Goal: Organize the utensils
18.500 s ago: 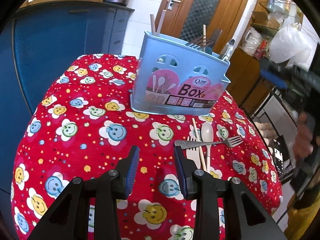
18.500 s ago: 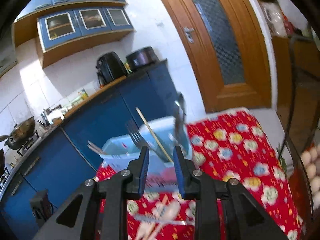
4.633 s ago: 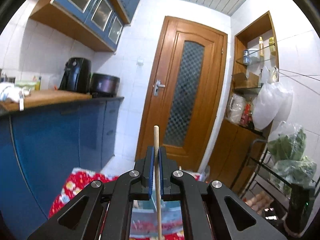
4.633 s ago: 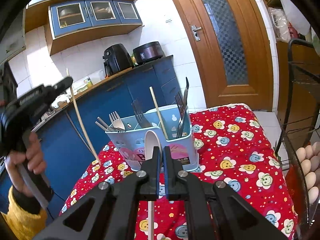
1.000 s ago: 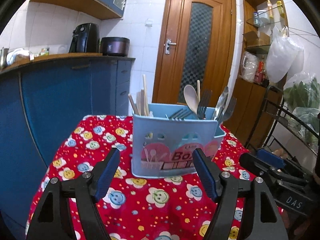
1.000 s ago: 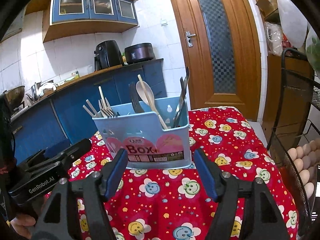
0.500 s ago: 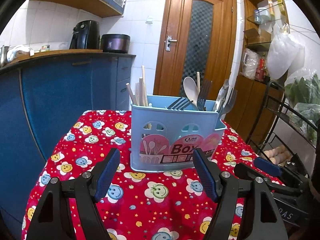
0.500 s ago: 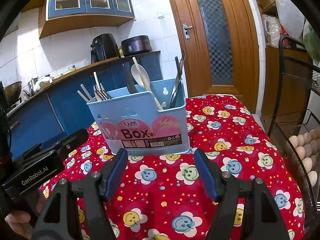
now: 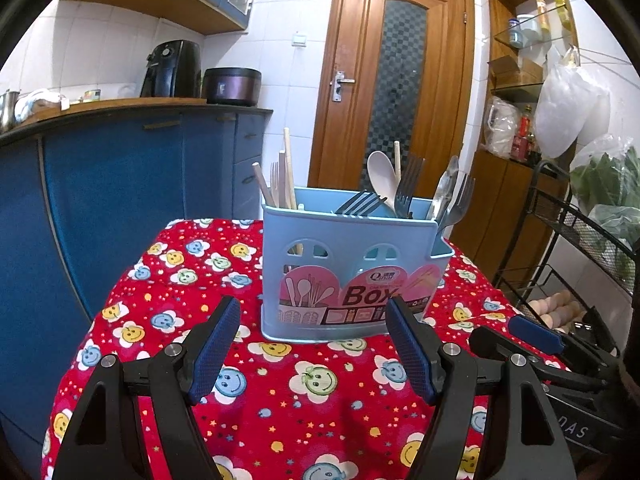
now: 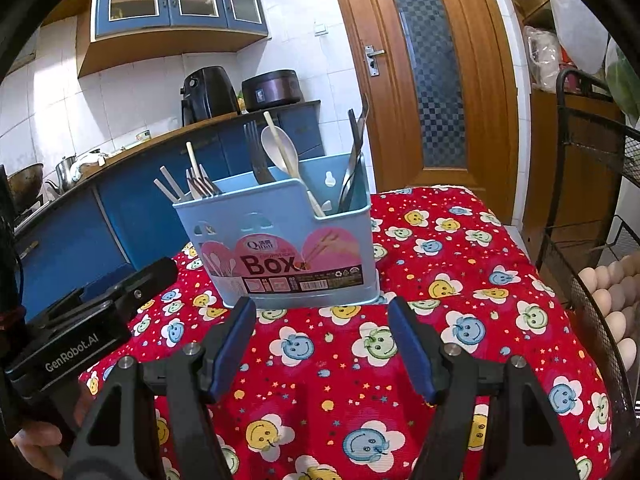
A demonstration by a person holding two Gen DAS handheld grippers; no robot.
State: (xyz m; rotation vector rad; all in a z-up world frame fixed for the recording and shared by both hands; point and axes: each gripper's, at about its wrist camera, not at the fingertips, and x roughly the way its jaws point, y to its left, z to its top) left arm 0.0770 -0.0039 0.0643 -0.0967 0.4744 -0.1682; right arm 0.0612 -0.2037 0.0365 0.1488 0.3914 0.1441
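Chopstick and spoon [image 9: 382,174] now in blue caddy [image 9: 348,272]; both jaws wide, empty, tablecloth [image 9: 280,396] bare.

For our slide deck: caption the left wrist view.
Open left gripper faces a blue utensil box on the red tablecloth.

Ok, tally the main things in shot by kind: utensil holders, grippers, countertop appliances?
utensil box: 1
grippers: 2, the left gripper and the right gripper
countertop appliances: 2, an air fryer and a rice cooker
Total: 5
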